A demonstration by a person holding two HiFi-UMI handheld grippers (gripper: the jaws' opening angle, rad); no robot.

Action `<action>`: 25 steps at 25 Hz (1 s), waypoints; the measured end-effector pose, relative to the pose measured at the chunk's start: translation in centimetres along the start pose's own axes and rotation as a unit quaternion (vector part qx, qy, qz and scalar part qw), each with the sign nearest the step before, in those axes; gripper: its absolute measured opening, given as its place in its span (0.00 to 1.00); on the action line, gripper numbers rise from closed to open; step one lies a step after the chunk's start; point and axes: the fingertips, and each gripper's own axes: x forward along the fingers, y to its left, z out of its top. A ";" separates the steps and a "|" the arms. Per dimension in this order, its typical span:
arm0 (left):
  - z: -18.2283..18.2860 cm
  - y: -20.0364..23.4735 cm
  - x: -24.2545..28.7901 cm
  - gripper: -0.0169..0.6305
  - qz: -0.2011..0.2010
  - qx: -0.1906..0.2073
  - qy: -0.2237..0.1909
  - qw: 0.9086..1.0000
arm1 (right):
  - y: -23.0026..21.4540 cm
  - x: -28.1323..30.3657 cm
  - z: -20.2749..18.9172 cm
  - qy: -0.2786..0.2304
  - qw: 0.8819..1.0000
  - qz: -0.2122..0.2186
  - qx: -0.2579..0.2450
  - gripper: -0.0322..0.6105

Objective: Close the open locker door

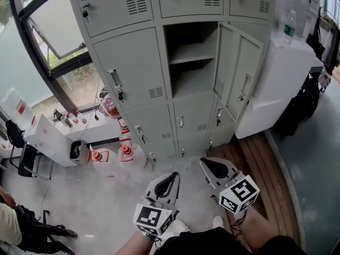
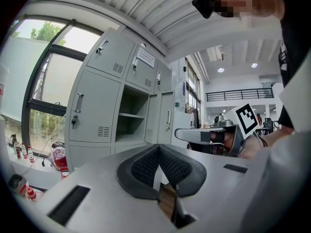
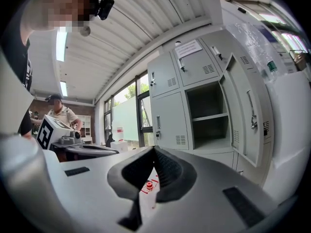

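Observation:
A grey bank of lockers (image 1: 133, 73) stands ahead. One middle compartment (image 1: 191, 57) is open, with a shelf inside and nothing on it. Its door (image 1: 240, 70) swings out to the right, handle (image 1: 244, 86) facing me. The same open door (image 3: 248, 110) shows at the right of the right gripper view, and the open compartment (image 2: 131, 115) in the left gripper view. My left gripper (image 1: 169, 180) and right gripper (image 1: 212, 166) hang low in front of me, well short of the lockers. Both are shut with nothing between the pads.
A white cabinet (image 1: 281, 78) stands right of the lockers, close behind the open door. Red items (image 1: 125, 153) and a white box (image 1: 50, 139) sit on the floor at the left, under the window (image 1: 48, 31). A seated person (image 1: 21, 224) is at lower left.

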 end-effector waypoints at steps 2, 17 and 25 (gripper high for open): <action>0.1 1.5 -0.4 0.05 -0.003 0.004 -0.004 1.000 | 0.6 1.3 0.1 0.001 1.000 -0.005 -0.007 0.13; 0.6 5.0 1.7 0.05 -0.018 0.013 -0.006 1.000 | -4.3 4.2 1.8 -0.016 0.998 -0.067 -0.009 0.13; 1.2 4.7 7.2 0.05 -0.020 0.013 -0.003 1.000 | -15.9 1.7 3.2 -0.044 0.988 -0.147 0.025 0.13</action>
